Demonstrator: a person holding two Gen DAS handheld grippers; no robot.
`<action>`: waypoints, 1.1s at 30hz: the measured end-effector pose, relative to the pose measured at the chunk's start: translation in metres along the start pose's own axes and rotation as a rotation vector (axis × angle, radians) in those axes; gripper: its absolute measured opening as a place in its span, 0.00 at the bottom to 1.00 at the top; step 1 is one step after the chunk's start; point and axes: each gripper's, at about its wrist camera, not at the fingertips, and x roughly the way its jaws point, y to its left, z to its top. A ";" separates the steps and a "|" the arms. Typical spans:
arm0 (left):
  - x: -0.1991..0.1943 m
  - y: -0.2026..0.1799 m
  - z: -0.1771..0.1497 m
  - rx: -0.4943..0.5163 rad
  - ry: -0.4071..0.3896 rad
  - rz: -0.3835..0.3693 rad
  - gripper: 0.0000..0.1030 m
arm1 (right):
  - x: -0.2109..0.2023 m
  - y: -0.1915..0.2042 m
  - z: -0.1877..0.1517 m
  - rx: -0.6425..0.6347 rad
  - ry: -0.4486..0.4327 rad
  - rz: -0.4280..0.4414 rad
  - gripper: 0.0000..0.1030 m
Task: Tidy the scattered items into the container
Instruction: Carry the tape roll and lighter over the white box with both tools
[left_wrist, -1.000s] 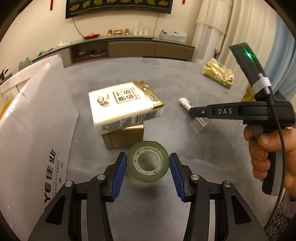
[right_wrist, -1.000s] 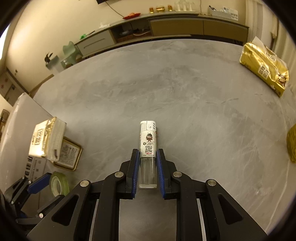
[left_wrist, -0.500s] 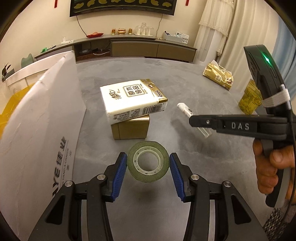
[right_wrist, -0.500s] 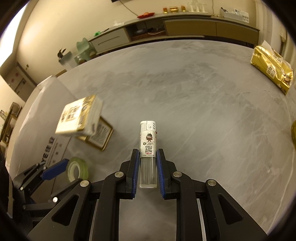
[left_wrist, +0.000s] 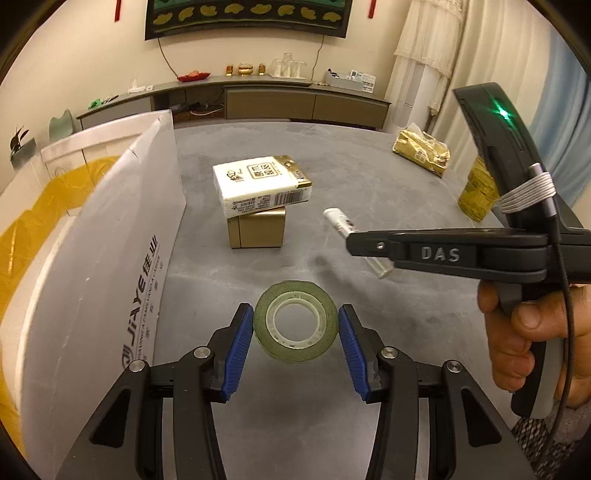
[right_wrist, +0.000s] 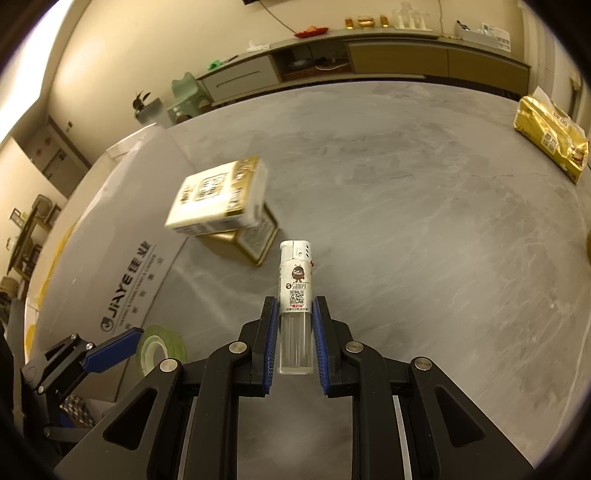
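Observation:
My left gripper (left_wrist: 295, 326) is shut on a green roll of tape (left_wrist: 295, 321), held above the grey table with the hole facing me. My right gripper (right_wrist: 294, 328) is shut on a clear lighter (right_wrist: 295, 291) with a white cap that sticks out forward. A white cardboard box (left_wrist: 92, 277) with a yellow lining stands at the left, its flap tilted toward the table. A white tissue pack (left_wrist: 260, 184) rests on a small gold box (left_wrist: 256, 230) near the flap. From the left wrist view the right gripper (left_wrist: 373, 243) hangs to the right, a hand on its handle.
A gold foil bag (right_wrist: 550, 136) lies at the table's far right, with a yellow jar (left_wrist: 478, 192) closer in. A long low cabinet (left_wrist: 277, 103) runs along the back wall. Bare grey tabletop (right_wrist: 424, 221) spreads between the gold box and the bag.
Both grippers have risen and swung left toward the cardboard box, carrying the tape and the lighter. The box flap and the tissue pack now sit nearer the middle of both views.

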 end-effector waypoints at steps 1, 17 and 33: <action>-0.002 -0.003 0.000 0.004 -0.004 0.003 0.47 | -0.002 0.003 -0.001 -0.007 -0.004 0.001 0.19; -0.043 -0.010 -0.005 0.018 -0.037 0.033 0.47 | -0.014 0.024 -0.014 -0.042 -0.022 0.041 0.19; -0.082 -0.004 -0.009 -0.006 -0.081 0.045 0.47 | -0.021 0.063 -0.045 -0.111 -0.019 0.083 0.19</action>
